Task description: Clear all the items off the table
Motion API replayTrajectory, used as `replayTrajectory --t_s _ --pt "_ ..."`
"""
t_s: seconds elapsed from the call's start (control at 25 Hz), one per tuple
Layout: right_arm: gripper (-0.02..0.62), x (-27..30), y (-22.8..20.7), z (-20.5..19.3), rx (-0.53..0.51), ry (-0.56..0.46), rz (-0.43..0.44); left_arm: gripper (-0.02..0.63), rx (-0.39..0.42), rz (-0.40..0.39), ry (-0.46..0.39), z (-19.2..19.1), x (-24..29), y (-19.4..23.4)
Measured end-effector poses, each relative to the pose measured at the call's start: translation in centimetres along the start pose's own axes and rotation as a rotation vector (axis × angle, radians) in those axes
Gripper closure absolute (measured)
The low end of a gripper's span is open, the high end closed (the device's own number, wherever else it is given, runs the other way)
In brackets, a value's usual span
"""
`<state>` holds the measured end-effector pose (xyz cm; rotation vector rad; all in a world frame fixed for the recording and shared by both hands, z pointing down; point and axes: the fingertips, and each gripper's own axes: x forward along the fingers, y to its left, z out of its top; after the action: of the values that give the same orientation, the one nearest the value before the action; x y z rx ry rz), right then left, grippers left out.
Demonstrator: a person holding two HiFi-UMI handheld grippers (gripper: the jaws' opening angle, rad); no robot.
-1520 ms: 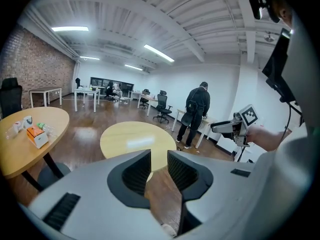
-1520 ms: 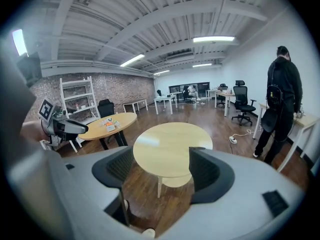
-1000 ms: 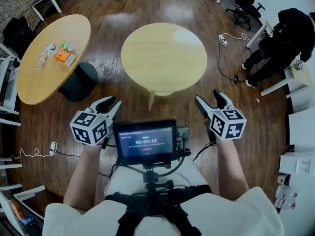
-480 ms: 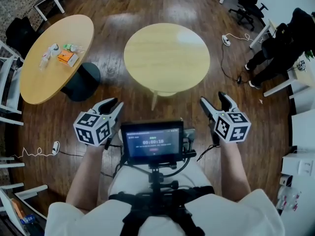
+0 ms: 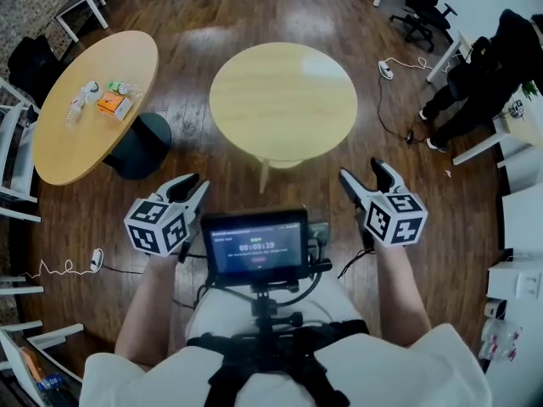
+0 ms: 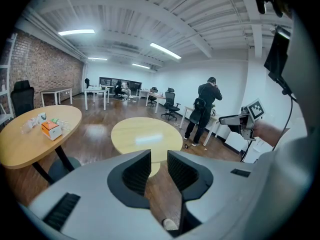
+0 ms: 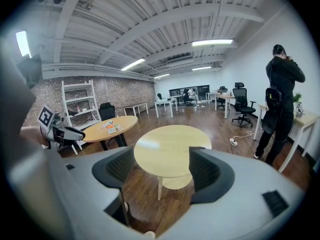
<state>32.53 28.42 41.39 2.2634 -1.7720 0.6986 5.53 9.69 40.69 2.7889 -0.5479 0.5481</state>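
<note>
Left gripper (image 5: 195,181) and right gripper (image 5: 360,170) ride at waist height either side of the chest-mounted monitor (image 5: 254,247), probably a carrying posture. The left jaws stand a narrow slit apart, the right jaws wider, and both pairs are empty. The round table (image 5: 282,100) straight ahead is bare; an orange box (image 5: 112,102) and pale bits too small to name sit toward the left edge of the oval table (image 5: 76,142), well apart from both grippers.

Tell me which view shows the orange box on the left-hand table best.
The left gripper view: the orange box shows its orange top and white side, near the edge of the wooden table. The head view gives only the box's top from above, small. The right gripper view has the box as a tiny speck.
</note>
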Motion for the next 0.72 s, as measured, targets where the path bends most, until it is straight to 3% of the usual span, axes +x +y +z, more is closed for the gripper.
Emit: replayTrajectory --t_s 0.72 --pt "0.233 0.18 0.34 -0.33 -0.016 0.017 0.006 0.499 -0.006 -0.003 0.006 -0.13 0.02 -0.04"
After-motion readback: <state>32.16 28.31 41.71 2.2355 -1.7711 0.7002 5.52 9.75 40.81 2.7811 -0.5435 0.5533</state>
